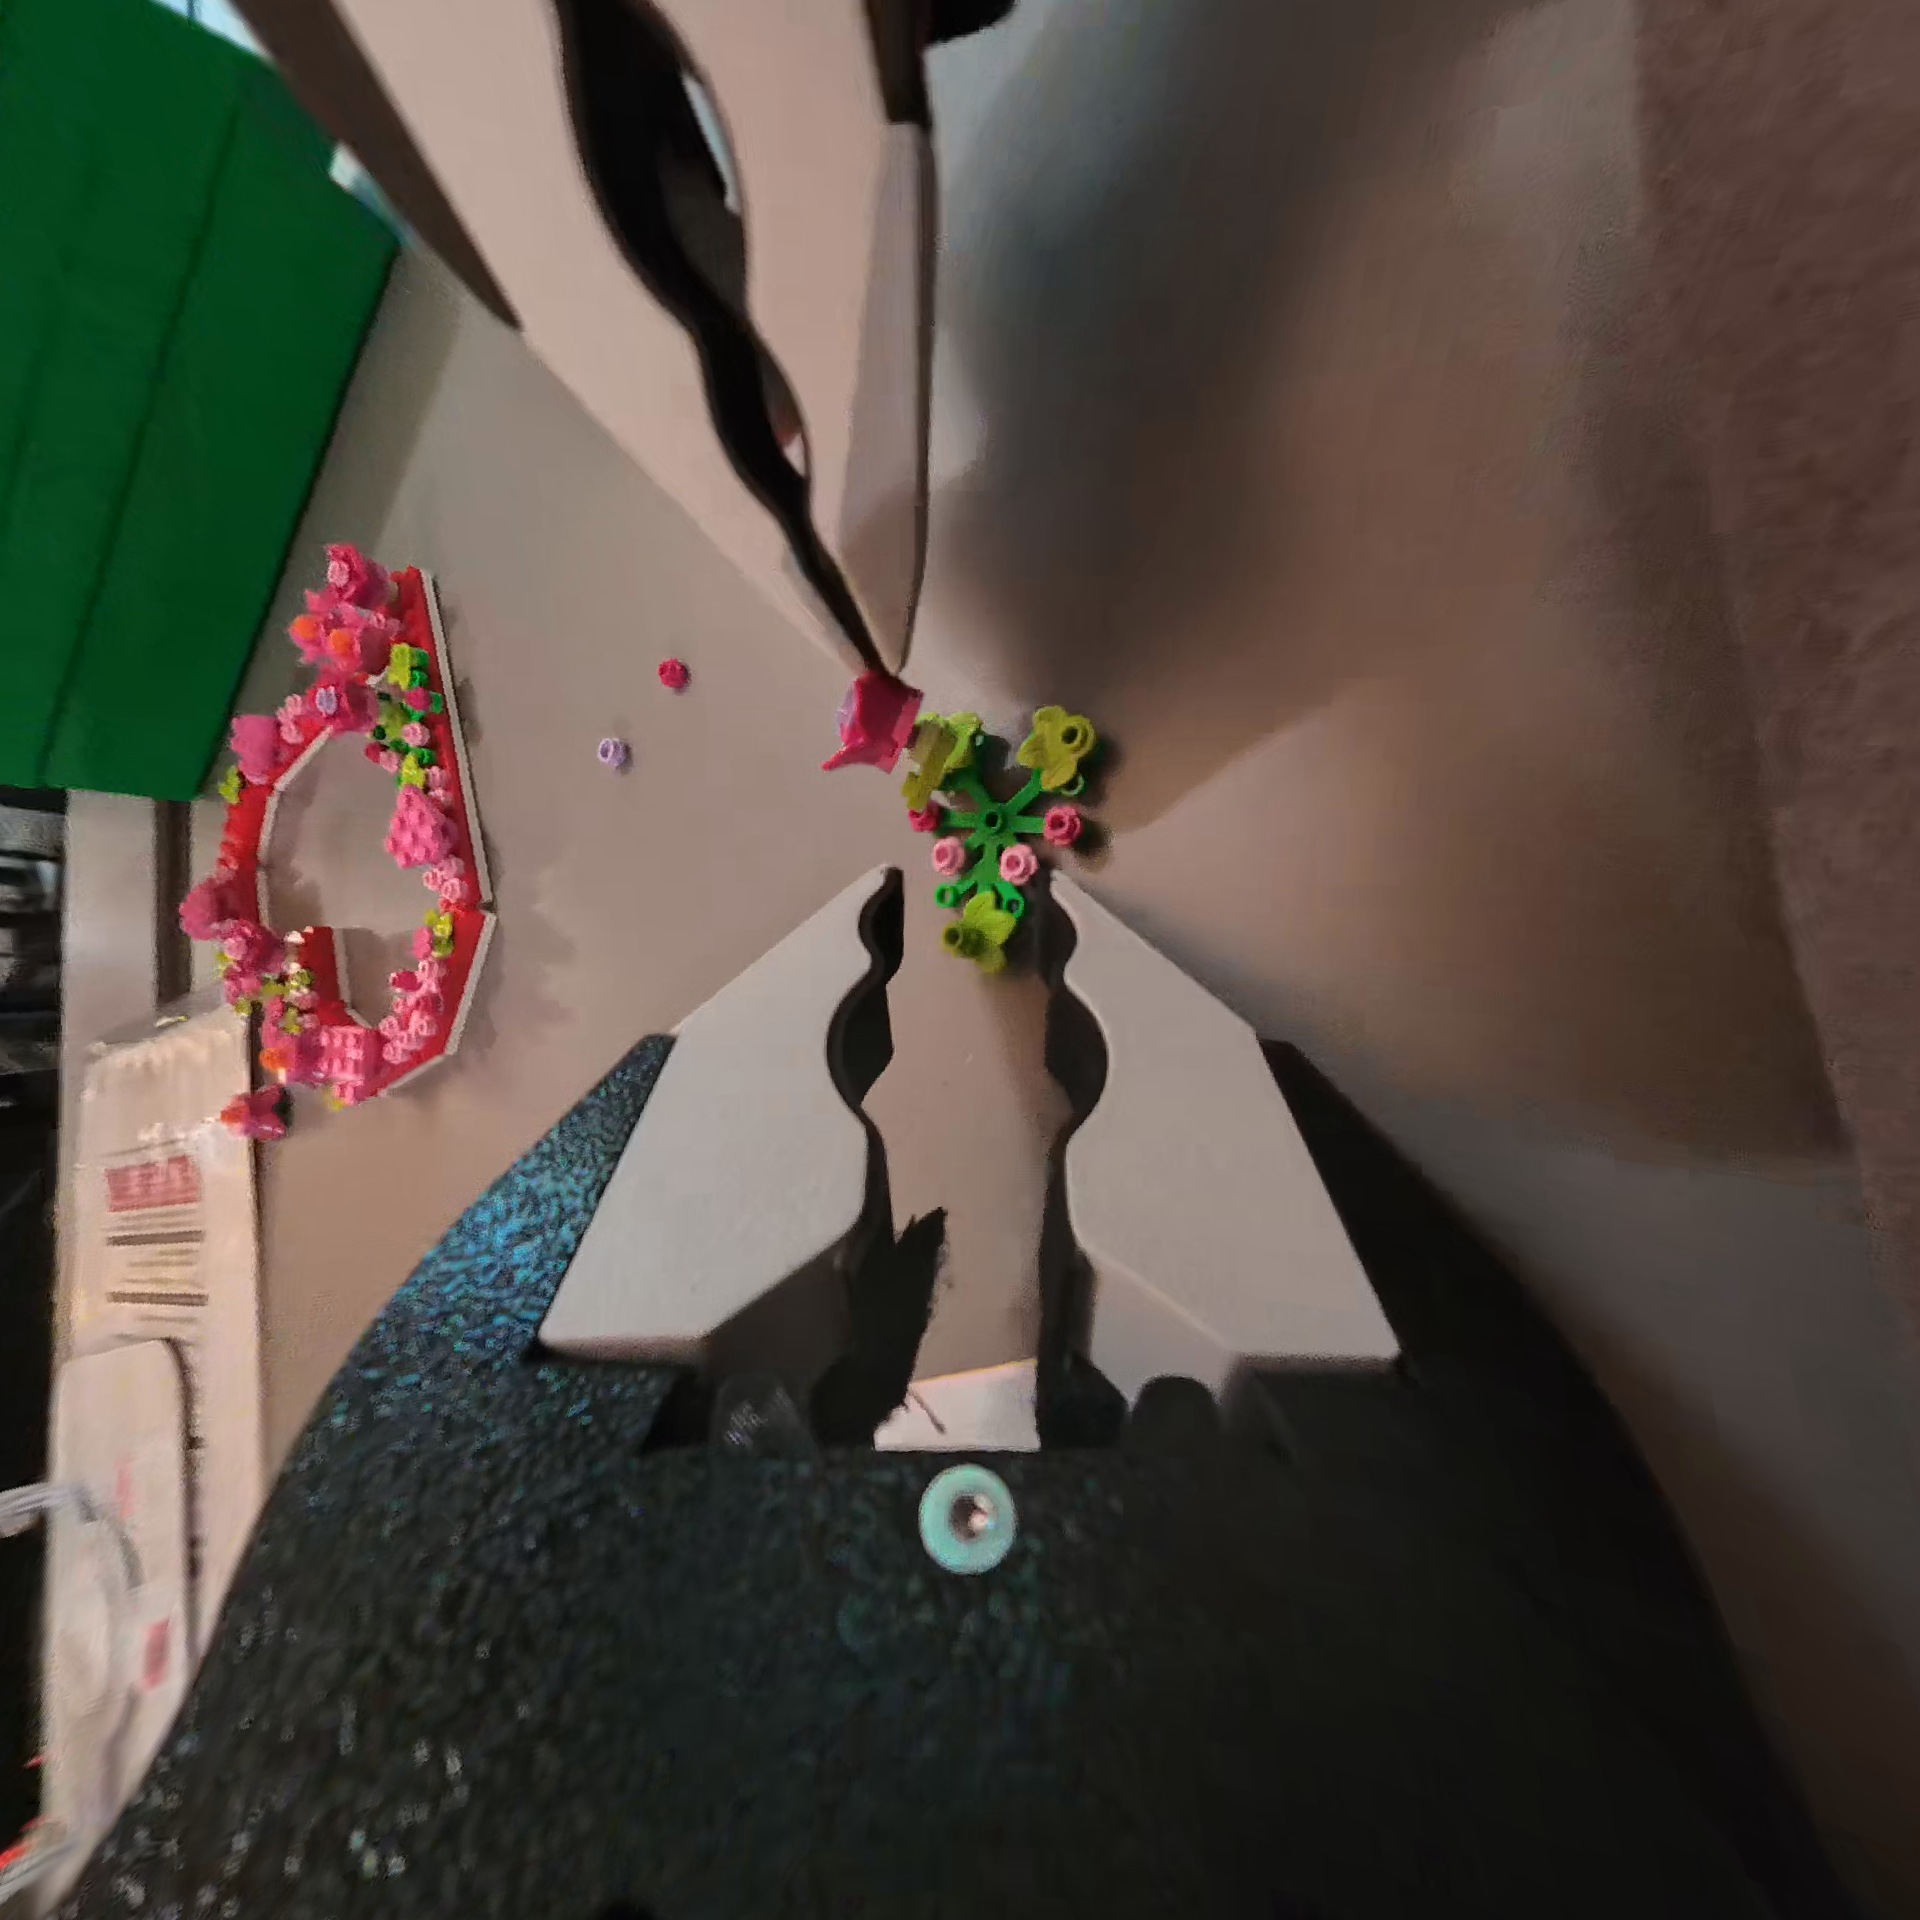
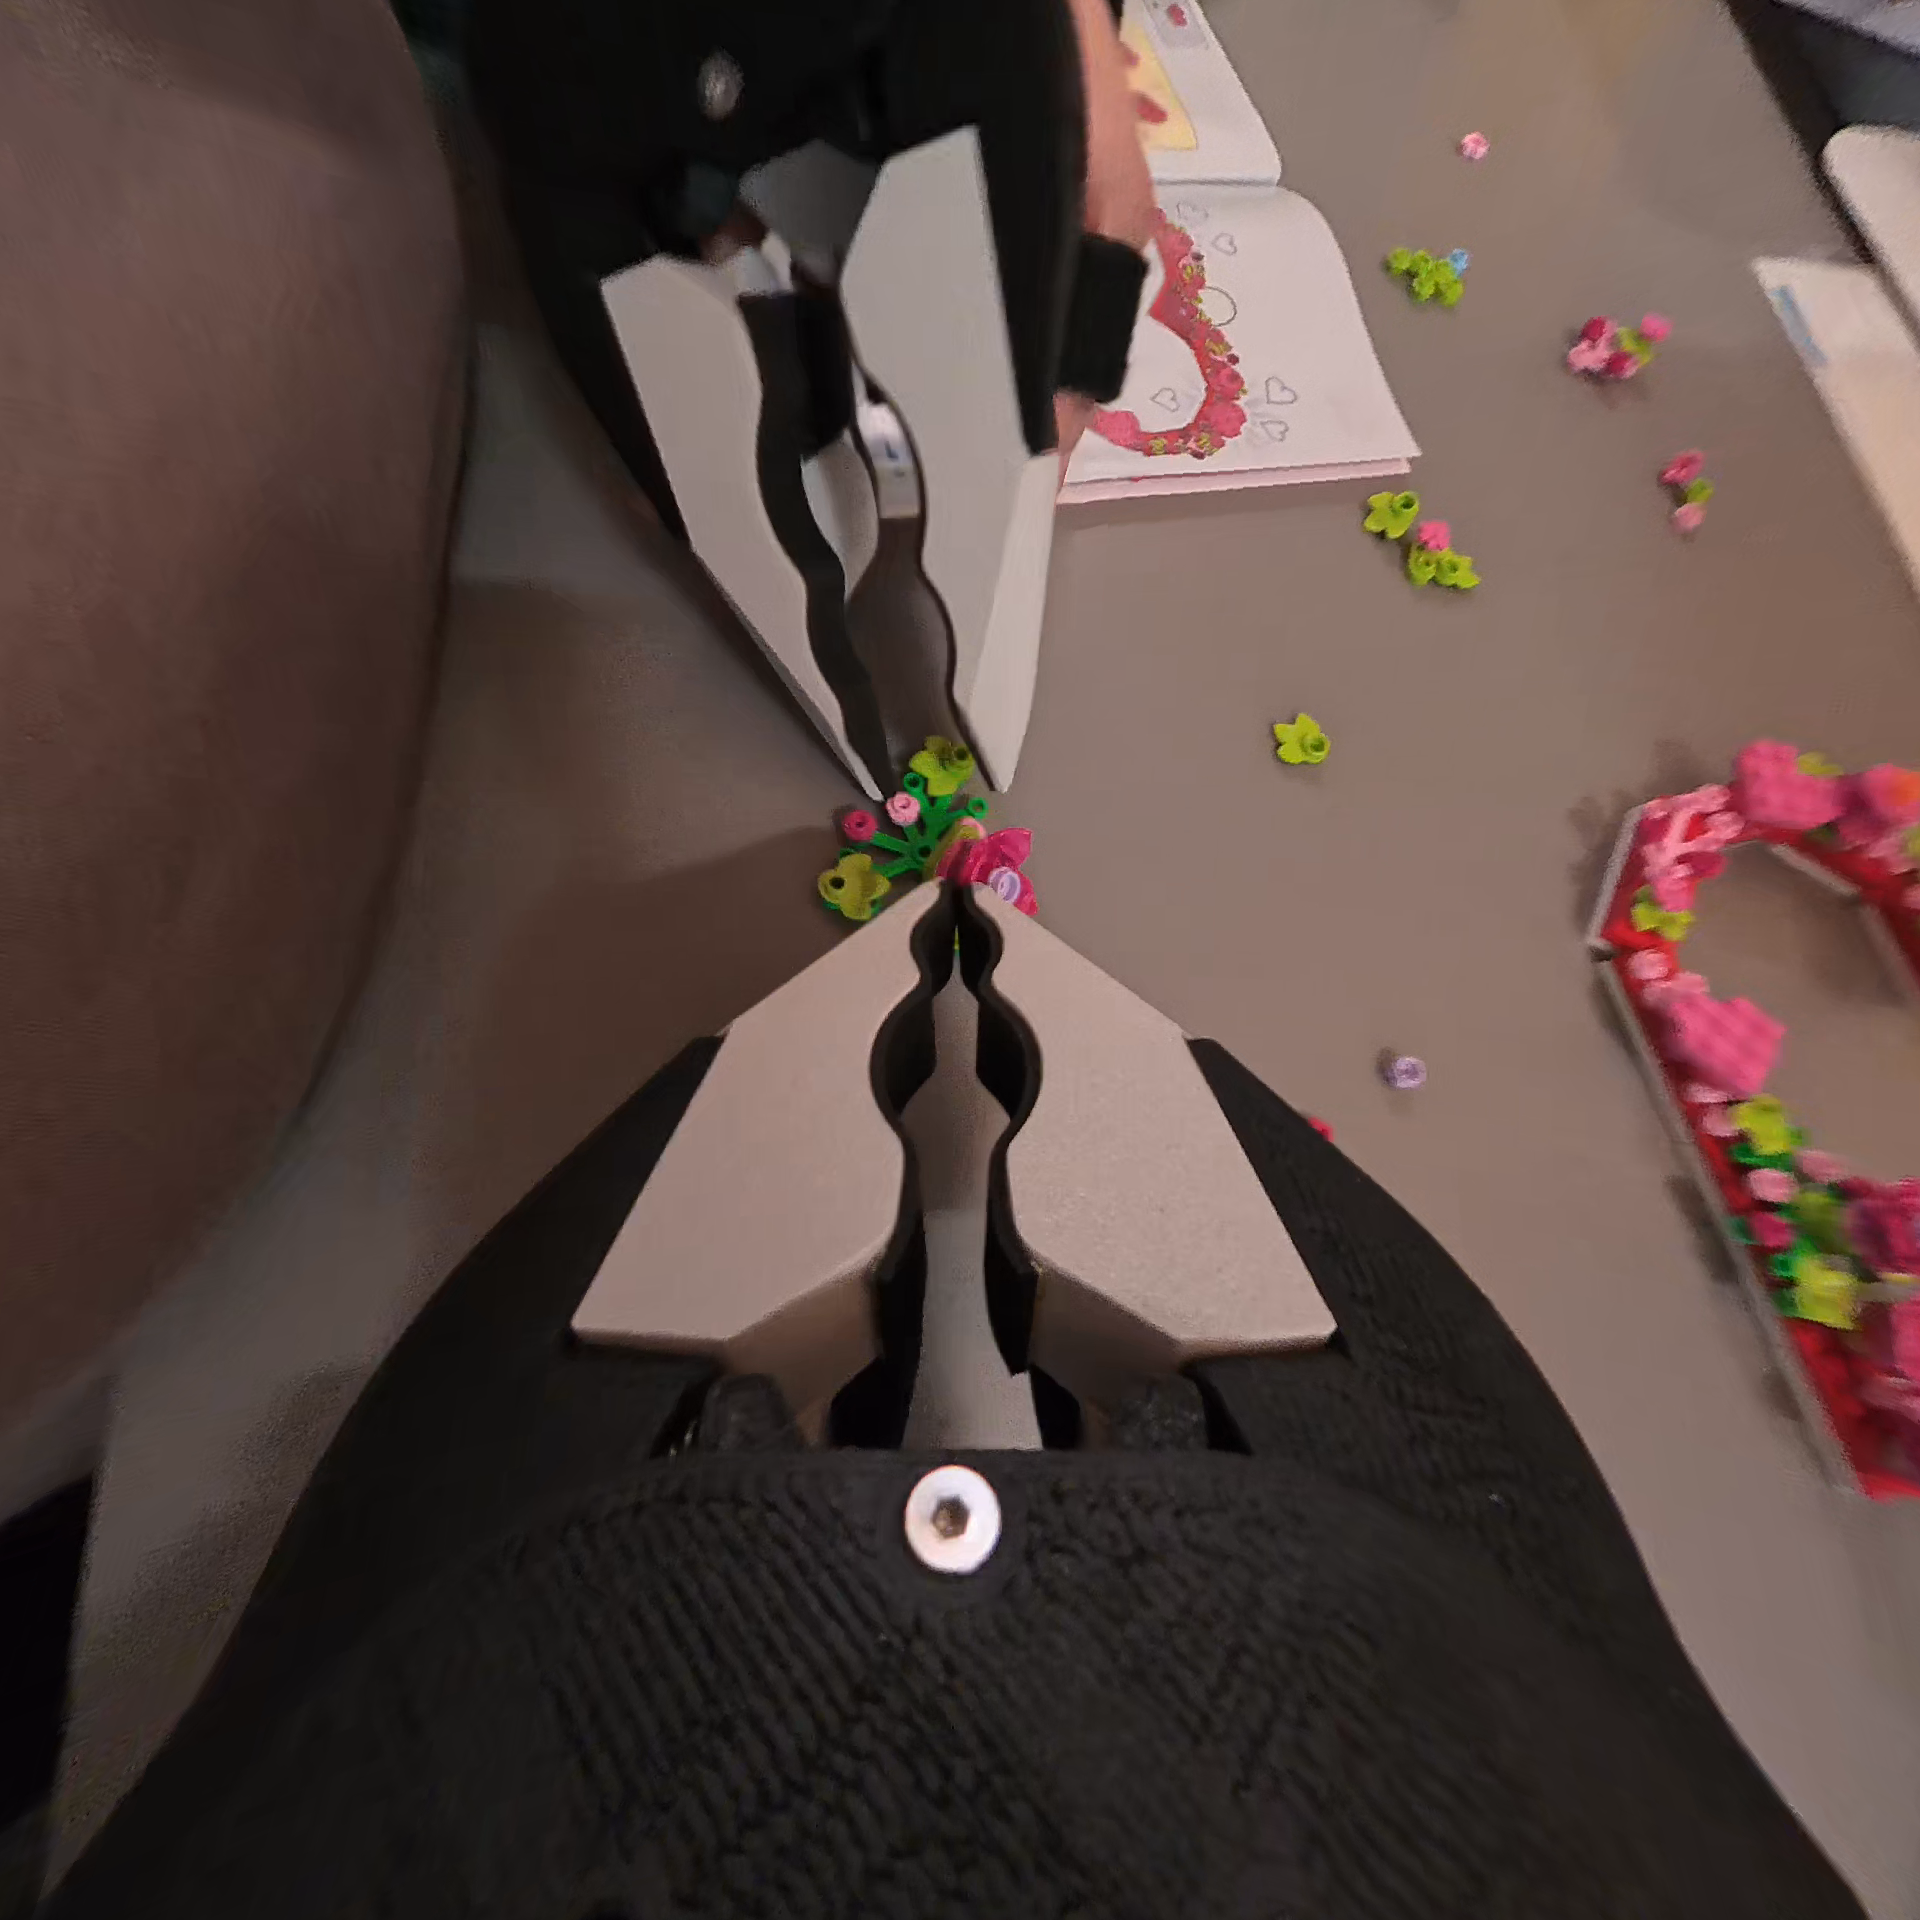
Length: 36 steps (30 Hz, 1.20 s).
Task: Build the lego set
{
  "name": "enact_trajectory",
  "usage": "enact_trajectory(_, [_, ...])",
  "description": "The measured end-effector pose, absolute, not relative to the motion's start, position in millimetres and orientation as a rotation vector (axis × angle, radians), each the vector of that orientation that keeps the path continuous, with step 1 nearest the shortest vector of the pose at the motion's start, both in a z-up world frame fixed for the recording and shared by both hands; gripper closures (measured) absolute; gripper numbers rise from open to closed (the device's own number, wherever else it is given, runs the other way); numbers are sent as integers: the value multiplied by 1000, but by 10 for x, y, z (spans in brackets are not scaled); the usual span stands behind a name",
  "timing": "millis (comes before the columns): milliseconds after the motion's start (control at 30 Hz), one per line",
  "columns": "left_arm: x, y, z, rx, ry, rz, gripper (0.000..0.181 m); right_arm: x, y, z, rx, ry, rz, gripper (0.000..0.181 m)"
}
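- Left wrist view: the left gripper stands with its jaws parted and nothing between them. Its tips straddle the near end of the green sprig, which lies flat on the grey table. This placement looks intended to brace the sprig while a part is pressed on.
- Same view, ahead of the tips: the right gripper comes in from the far side, its jaws pinched on a magenta flower piece just beside the sprig's far left leaf.
- Count on the sprig: three lime leaves and four small pink blossoms. Left of the tool lie two loose studs, one red and one lilac, and beyond them one red heart frame.
- Right wrist view: the right gripper is closed at the tips on the flower piece, held against the sprig for seating.
- Opposite, the left gripper is spread over the sprig's far end.
- To the right: one open instruction booklet, one heart frame, one lilac stud, one lone lime leaf, and about five small loose clusters.
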State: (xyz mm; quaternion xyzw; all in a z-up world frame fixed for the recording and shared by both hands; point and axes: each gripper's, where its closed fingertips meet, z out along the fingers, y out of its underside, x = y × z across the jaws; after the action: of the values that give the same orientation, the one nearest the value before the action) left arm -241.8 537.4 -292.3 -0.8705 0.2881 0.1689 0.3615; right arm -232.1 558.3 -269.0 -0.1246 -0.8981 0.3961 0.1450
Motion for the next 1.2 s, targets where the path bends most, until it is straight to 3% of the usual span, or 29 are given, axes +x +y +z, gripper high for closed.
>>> enact_trajectory(633, [-2446, 5410, -2940, -2225, 573, 72, 158, -2230, 5464, -2793, 30, -2452, 441, 181])
enact_trajectory(967, [-2500, 5389, -2920, -2250, 598, -46, 149, -2254, 5478, -2820, 27, -2481, 371, 181])
enact_trajectory(1200, [-2489, 5373, -2980, -2262, 632, -33, 163, -2257, 5458, -2848, 30, -2498, 350, 181])
